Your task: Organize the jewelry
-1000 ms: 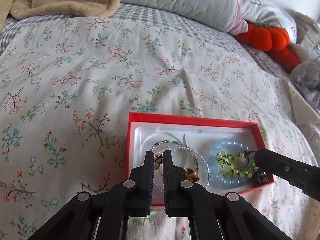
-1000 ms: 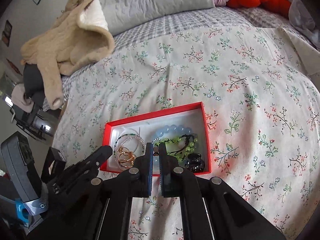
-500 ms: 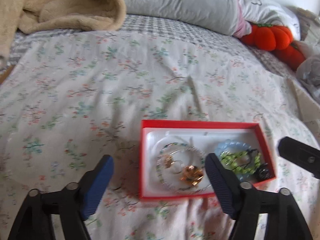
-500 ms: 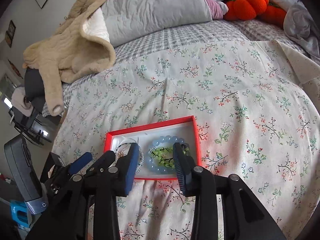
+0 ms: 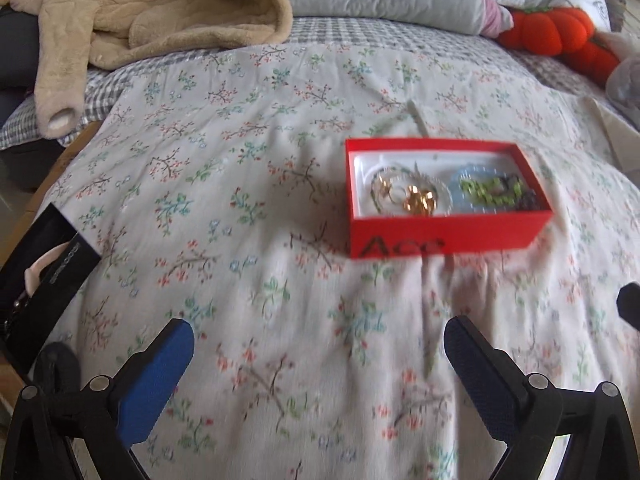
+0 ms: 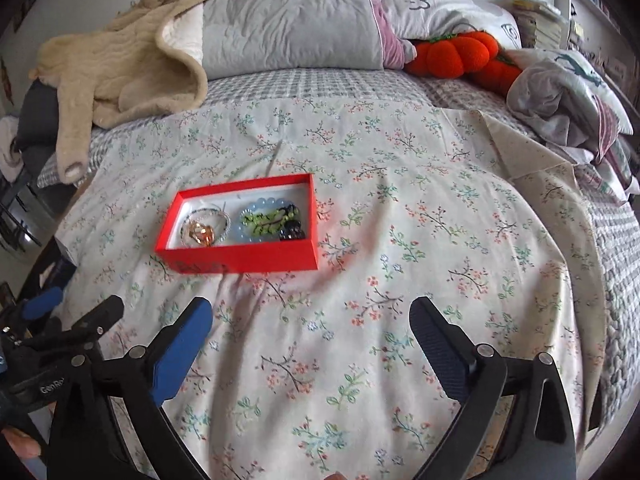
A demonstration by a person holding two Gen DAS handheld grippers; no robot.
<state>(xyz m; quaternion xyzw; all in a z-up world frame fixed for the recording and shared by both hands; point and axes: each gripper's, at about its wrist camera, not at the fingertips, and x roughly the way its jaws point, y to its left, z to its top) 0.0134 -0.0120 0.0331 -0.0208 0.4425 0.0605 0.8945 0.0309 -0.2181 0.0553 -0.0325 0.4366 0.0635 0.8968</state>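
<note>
- Near: the left gripper (image 5: 318, 354) and right gripper (image 6: 310, 334) have just been opening; both gape wide, nothing between.
- Farther: the red box (image 6: 240, 258) holds the bracelets (image 6: 266, 220); I'd pull back slowly, keeping clear.

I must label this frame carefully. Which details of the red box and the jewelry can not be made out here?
- Lettering on the red box: blurred in both wrist views.
- Gold pieces: smeared in the left wrist view, too small in the right.
- Dark item by the green bead bracelet: too small to identify.
</note>
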